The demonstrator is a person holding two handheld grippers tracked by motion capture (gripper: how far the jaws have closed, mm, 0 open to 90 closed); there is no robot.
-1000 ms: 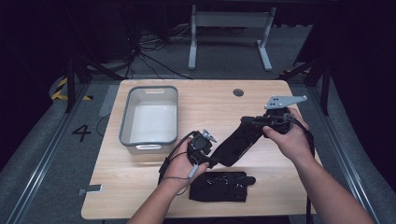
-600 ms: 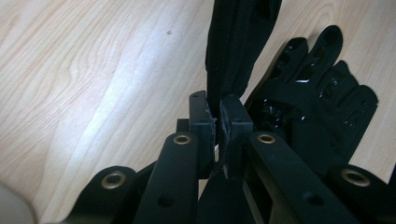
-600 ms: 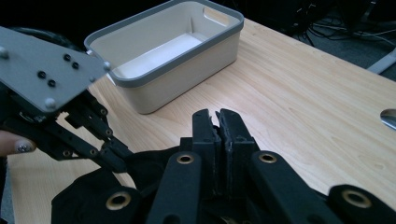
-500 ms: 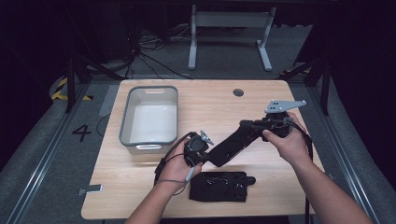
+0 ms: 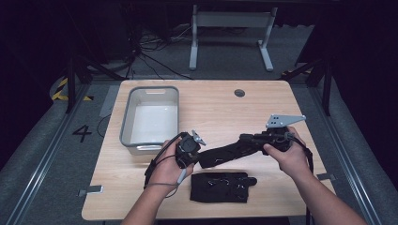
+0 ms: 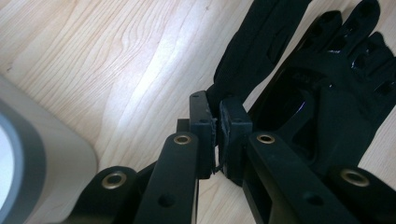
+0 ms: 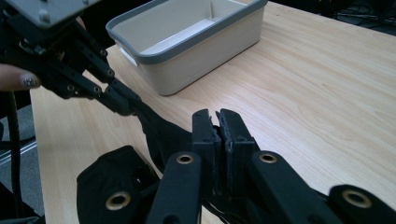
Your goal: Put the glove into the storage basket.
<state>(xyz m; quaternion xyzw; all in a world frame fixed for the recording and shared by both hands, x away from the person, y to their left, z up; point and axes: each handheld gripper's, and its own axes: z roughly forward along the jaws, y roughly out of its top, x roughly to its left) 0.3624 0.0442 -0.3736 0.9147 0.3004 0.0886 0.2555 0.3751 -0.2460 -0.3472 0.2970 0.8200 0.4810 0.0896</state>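
High view: black glove stretched between both hand-held grippers.

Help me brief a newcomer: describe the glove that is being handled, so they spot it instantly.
On the wooden table, look right of the grey-rimmed bin. The held black glove stretches between the left claw and right claw, each pinching one end. The other glove lies flat by the near edge.

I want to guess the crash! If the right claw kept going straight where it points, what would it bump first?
Probably the left claw, which pinches the other end of the black glove stretched between them; depth is hard to judge.
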